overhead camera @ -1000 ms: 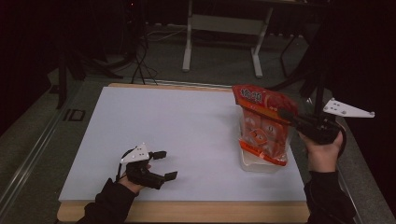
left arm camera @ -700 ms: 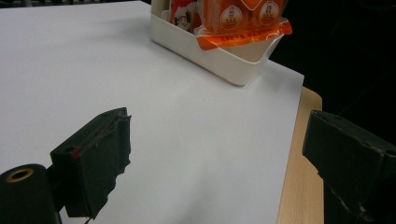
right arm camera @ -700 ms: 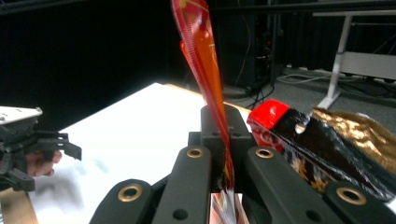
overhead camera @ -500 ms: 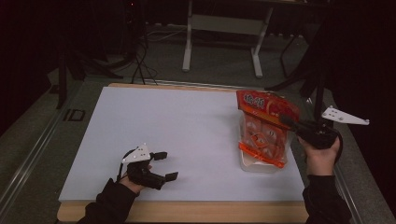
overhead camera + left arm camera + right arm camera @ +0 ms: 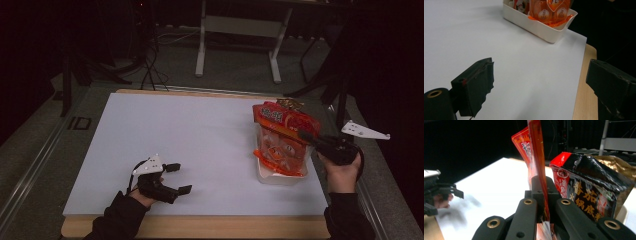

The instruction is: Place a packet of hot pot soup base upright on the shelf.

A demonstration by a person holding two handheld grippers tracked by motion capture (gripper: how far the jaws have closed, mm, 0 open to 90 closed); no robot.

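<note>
Now: Orange Packet Pinched Over the White Tray

Right hand-held gripper (image 5: 306,136) is clamping the orange snack packet (image 5: 282,135) — standing in the white tray (image 5: 280,176) at the worktop's (image 5: 190,135) right side. Left hand-held gripper (image 5: 177,178) is resting near-left, jaws wide apart — holding nothing.

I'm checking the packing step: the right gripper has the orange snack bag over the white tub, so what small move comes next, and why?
Probably ease the orange plastic snack bag a little lower, then open. The right gripper is shut on its edge, and its bottom already sits in the white plastic tub beside a dark pouch.
</note>
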